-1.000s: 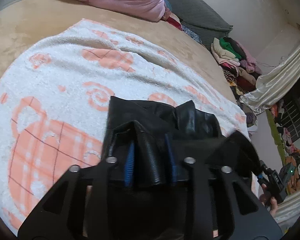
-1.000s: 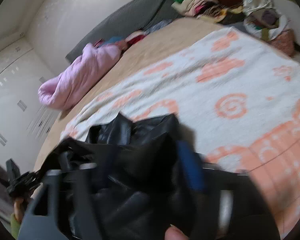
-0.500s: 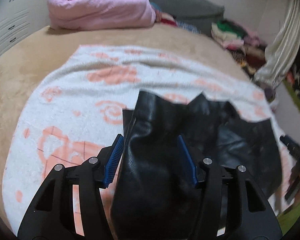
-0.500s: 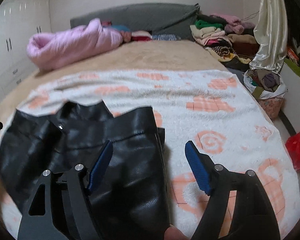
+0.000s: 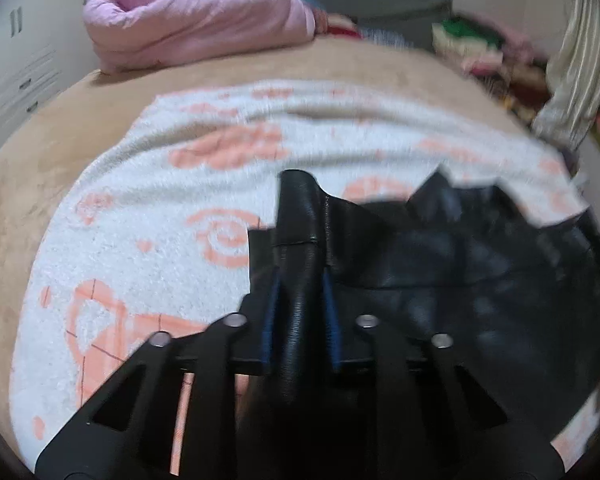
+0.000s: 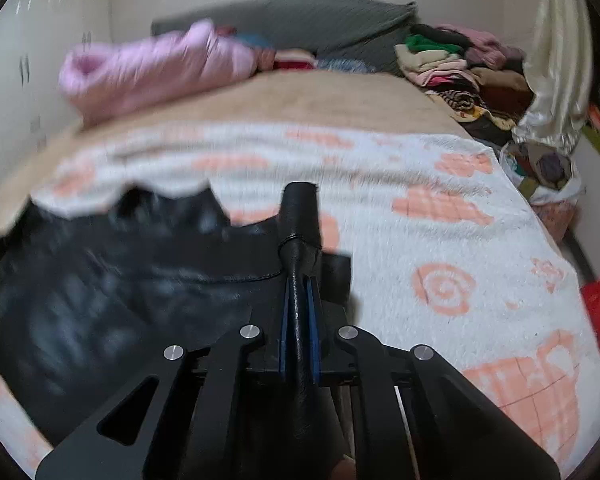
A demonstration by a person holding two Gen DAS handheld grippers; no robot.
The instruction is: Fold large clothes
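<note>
Both grippers, left (image 5: 300,312) and right (image 6: 299,320), clamped on bunched edges of black leather garment (image 5: 460,280) sprawled over towel (image 5: 140,240); likely heavy, slick, supple, best pinched at seams.

Each hand-held gripper, left (image 5: 299,312) and right (image 6: 299,320), is matte black plastic with triangular cut-outs, round silver screw heads, and ribbed blue pads (image 5: 269,320) lining the fingers.

Left wrist: low, close over the bed, facing the headboard.
Right wrist: same.
Shared: black garment (image 5: 460,264) (image 6: 112,264).
</note>
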